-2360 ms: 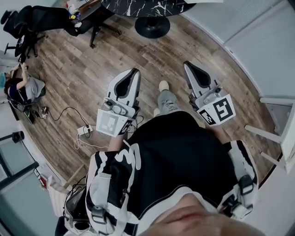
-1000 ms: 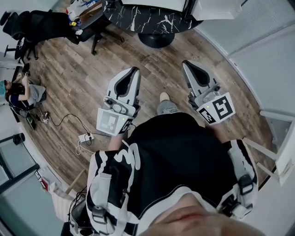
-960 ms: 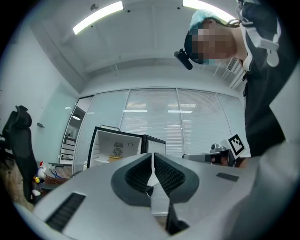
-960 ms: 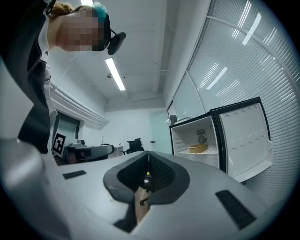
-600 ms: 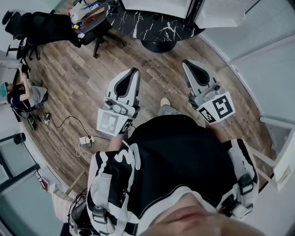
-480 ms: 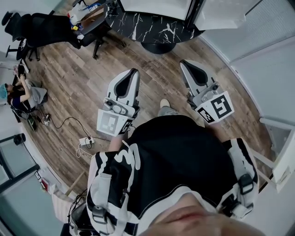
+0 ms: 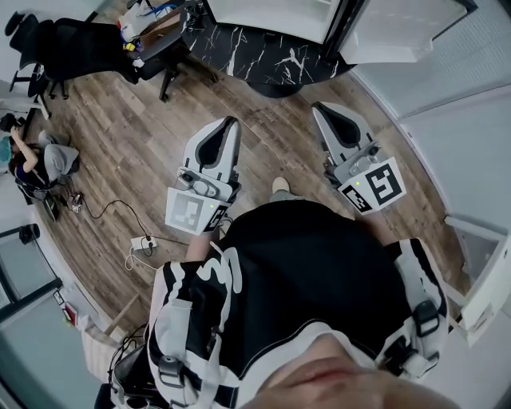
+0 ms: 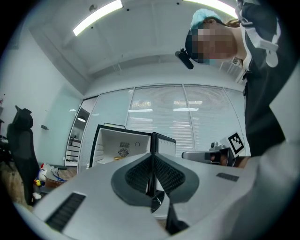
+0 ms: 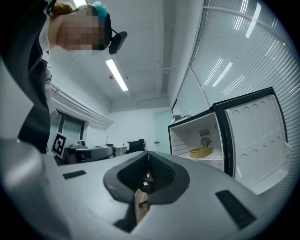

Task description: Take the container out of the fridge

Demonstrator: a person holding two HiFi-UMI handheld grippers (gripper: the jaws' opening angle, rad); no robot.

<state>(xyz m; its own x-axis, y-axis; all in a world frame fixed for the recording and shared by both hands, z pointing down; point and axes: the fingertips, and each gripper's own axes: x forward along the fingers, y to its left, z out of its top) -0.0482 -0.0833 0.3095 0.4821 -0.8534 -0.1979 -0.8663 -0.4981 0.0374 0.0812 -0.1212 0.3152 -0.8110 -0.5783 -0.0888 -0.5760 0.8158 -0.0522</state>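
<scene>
A small white fridge [image 7: 271, 12] stands open at the top of the head view, its door [image 7: 399, 28] swung to the right. In the right gripper view a yellow container [image 9: 200, 152] sits on a shelf inside the fridge [image 9: 197, 136], beside the open door [image 9: 255, 140]. My left gripper [image 7: 233, 122] and right gripper [image 7: 318, 108] are held side by side in front of my body, pointing toward the fridge and well short of it. Both are shut with nothing between their jaws. The left gripper view shows the fridge [image 8: 123, 145] beyond the closed left gripper [image 8: 152, 157].
A black marble table [image 7: 255, 56] lies under the fridge. Black office chairs [image 7: 72, 44] stand at the upper left, and a seated person [image 7: 36, 160] is at the far left. A power strip with cable [image 7: 144, 240] lies on the wood floor. A glass wall [image 7: 455, 104] runs along the right.
The view has moved forward: the fridge and its door have come further into the top of the head view. Both grippers have stayed shut and in the same pose.
</scene>
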